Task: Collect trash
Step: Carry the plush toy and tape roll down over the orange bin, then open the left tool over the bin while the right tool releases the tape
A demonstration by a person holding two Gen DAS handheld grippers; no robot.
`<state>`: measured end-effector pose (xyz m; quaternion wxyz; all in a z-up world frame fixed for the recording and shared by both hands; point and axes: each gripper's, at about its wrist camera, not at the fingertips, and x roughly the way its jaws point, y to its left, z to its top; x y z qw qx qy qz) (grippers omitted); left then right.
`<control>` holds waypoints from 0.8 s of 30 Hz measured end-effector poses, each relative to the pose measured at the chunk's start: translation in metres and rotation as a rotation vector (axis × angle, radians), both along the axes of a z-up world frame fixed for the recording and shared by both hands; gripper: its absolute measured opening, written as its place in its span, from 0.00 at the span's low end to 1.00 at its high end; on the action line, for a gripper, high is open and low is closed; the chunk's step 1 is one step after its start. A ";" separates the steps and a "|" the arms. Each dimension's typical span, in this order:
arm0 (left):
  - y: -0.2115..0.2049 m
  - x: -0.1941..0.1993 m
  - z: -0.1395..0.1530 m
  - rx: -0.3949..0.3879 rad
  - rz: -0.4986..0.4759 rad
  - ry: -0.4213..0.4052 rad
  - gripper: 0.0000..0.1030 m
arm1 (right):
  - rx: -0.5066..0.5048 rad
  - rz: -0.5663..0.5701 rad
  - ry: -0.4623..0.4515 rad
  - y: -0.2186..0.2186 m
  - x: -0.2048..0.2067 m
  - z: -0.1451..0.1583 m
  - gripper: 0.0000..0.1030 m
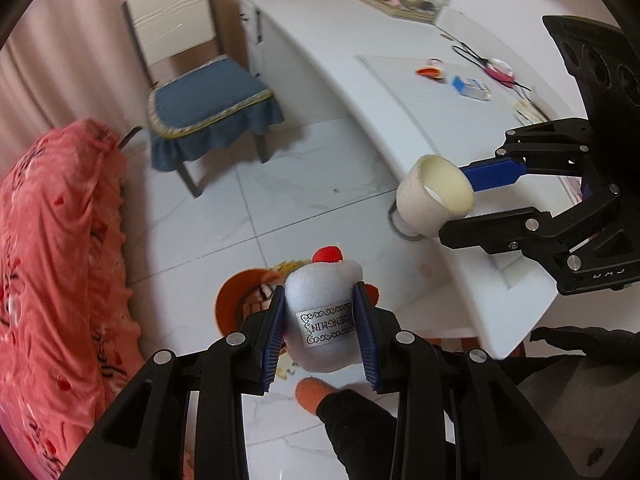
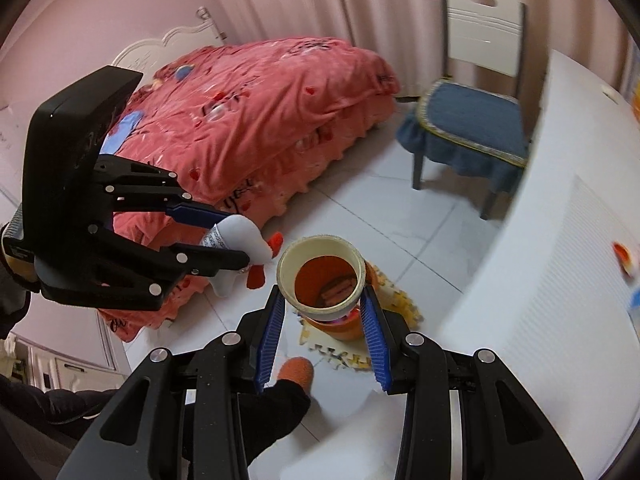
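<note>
**Both claws loaded above the bin**

Left wrist view: the left claw (image 1: 320, 322) is clamped on a white plush toy (image 1: 322, 312), carried over the orange bin (image 1: 234, 300) on the floor. Right wrist view: the right claw (image 2: 324, 312) grips a paper cup (image 2: 322, 276) directly above that bin — the drop likely comes next, needing each claw to part.

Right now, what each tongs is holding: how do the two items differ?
The left tongs grip a soft white plush toy with a red tip and a sewn label; the right tongs grip a rigid cream tape roll, hollow and see-through to the orange bin below. Both are clamped above the floor by that bin.
</note>
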<state>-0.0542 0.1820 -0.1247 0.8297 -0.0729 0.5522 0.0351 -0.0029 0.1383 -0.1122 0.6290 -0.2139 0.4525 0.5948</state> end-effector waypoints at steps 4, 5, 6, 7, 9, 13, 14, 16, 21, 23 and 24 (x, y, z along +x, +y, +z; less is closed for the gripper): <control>0.027 -0.013 -0.011 -0.011 0.030 0.009 0.34 | -0.009 0.020 0.005 0.035 -0.015 -0.011 0.38; 0.035 -0.015 -0.016 -0.018 0.038 0.011 0.34 | -0.015 0.022 0.007 0.048 -0.019 -0.017 0.38; 0.042 -0.018 -0.020 -0.023 0.046 0.014 0.34 | -0.019 0.023 0.011 0.052 -0.020 -0.022 0.38; 0.048 -0.019 -0.024 -0.029 0.052 0.017 0.34 | -0.026 0.024 0.017 0.060 -0.021 -0.027 0.38; 0.060 -0.022 -0.035 -0.040 0.062 0.026 0.34 | -0.044 0.027 0.027 0.078 -0.026 -0.041 0.38; 0.086 -0.026 -0.061 -0.073 0.076 0.049 0.34 | -0.081 0.027 0.034 0.106 -0.030 -0.069 0.38; 0.090 -0.026 -0.067 -0.078 0.077 0.056 0.34 | -0.094 0.020 0.044 0.114 -0.031 -0.080 0.38; 0.100 -0.025 -0.081 -0.091 0.073 0.073 0.34 | -0.106 0.014 0.051 0.126 -0.032 -0.092 0.38; 0.116 -0.020 -0.103 -0.097 0.065 0.096 0.39 | -0.143 -0.017 0.061 0.146 -0.031 -0.123 0.40; 0.118 -0.017 -0.107 -0.080 0.054 0.097 0.48 | -0.161 -0.038 0.068 0.150 -0.027 -0.132 0.48; 0.119 -0.016 -0.108 -0.070 0.053 0.096 0.52 | -0.166 -0.045 0.072 0.151 -0.026 -0.136 0.48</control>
